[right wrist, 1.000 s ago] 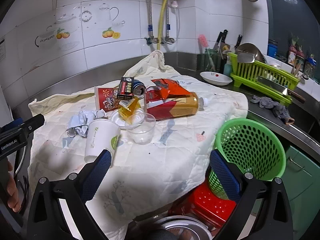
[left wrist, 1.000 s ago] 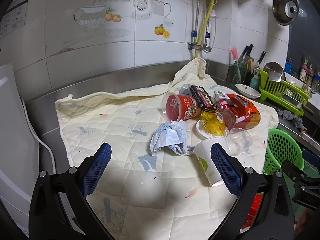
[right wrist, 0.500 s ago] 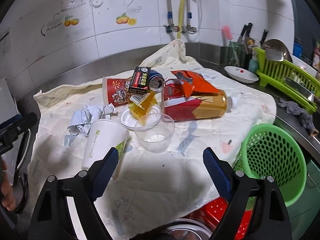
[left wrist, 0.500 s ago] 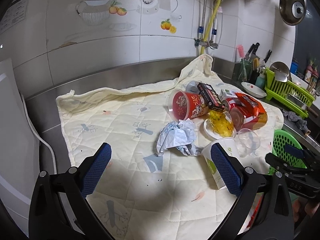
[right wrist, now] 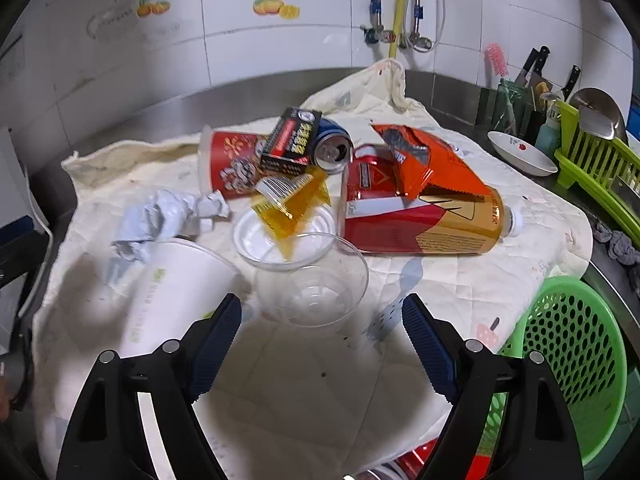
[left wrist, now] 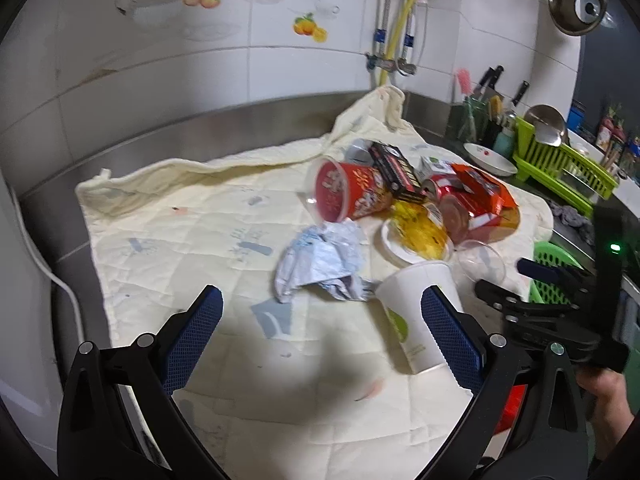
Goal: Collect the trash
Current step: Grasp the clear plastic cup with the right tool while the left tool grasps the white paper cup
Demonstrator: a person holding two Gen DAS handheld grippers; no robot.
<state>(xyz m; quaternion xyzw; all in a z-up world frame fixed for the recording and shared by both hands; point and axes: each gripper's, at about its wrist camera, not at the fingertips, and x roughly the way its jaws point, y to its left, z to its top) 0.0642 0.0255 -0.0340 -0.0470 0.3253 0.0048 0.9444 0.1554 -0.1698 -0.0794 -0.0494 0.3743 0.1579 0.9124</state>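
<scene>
Closer than before, the right gripper (right wrist: 322, 332) is closing, nothing yet pinched; the clear plastic cup (right wrist: 312, 280) lies just ahead between its fingertips.

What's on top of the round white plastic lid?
A crinkled yellow see-through wrapper lies on the round white plastic lid. The clear plastic cup stands in front and hides the lid's near rim. What is under the wrapper cannot be seen.
</scene>
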